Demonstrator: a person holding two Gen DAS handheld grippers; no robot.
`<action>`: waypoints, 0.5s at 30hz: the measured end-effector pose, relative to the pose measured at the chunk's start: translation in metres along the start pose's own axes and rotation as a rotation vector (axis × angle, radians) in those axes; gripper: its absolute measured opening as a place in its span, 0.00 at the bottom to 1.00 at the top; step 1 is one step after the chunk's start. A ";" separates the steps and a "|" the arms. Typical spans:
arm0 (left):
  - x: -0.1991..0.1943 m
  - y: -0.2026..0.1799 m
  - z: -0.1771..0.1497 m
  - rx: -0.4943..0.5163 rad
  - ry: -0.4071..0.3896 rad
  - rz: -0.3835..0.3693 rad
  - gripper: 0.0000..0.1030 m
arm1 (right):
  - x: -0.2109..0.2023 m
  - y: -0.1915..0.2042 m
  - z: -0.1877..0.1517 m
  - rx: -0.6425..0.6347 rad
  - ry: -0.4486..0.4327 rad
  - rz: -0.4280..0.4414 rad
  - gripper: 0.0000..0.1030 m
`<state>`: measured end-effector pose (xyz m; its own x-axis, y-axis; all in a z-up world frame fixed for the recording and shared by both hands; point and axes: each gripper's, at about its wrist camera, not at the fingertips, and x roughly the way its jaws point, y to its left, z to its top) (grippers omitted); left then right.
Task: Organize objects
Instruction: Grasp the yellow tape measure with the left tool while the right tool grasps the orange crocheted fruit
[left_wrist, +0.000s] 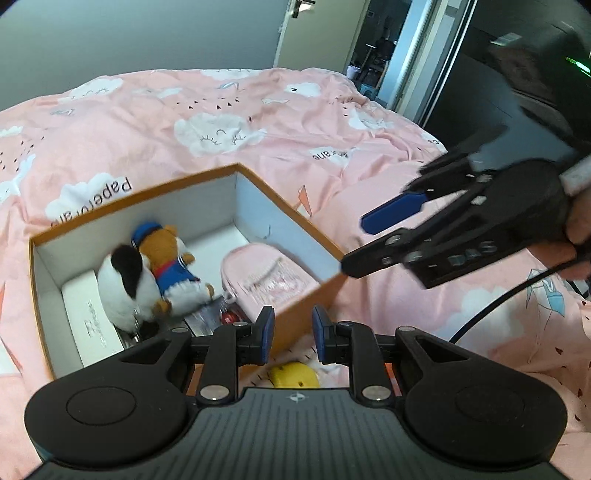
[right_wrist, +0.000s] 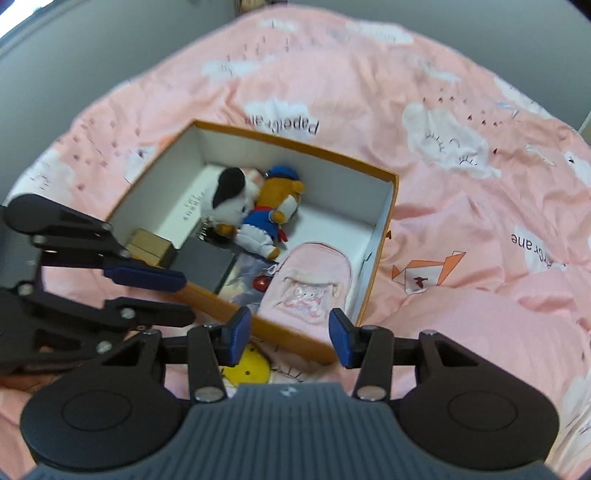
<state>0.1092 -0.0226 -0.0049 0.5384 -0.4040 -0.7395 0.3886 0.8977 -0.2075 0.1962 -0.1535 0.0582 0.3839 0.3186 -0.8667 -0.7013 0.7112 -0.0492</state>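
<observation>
An orange box (left_wrist: 306, 295) (right_wrist: 388, 221) with a white inside lies on the pink bed. In it lie a black-and-white plush (left_wrist: 127, 284) (right_wrist: 229, 199), a brown bear plush in blue (left_wrist: 170, 266) (right_wrist: 273, 218), a small pink backpack (left_wrist: 266, 280) (right_wrist: 306, 291), a white box (left_wrist: 92, 328) (right_wrist: 192, 199) and dark flat items. A yellow toy (left_wrist: 293, 374) (right_wrist: 249, 367) lies on the bed outside the box's near wall. My left gripper (left_wrist: 293, 332) (right_wrist: 181, 299) is open and empty over the near wall. My right gripper (right_wrist: 290, 338) (left_wrist: 354, 240) is open and empty beside the box.
The bed is covered by a rumpled pink quilt (left_wrist: 258, 110) (right_wrist: 461, 166) with cloud prints. A small brown box (right_wrist: 149, 245) sits in the orange box's corner. A door and a dark glass panel (left_wrist: 517, 74) stand beyond the bed.
</observation>
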 end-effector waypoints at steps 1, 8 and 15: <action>0.001 -0.002 -0.005 -0.006 0.000 0.004 0.24 | -0.004 0.000 -0.006 -0.003 -0.028 0.000 0.47; 0.033 -0.013 -0.037 -0.048 0.091 0.110 0.24 | 0.002 0.011 -0.075 -0.022 -0.169 -0.007 0.48; 0.056 -0.015 -0.055 -0.069 0.160 0.180 0.24 | 0.048 0.019 -0.113 0.043 -0.092 -0.049 0.47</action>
<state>0.0920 -0.0486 -0.0785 0.4670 -0.2083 -0.8594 0.2424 0.9648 -0.1022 0.1326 -0.1956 -0.0403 0.4719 0.3380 -0.8143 -0.6547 0.7530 -0.0669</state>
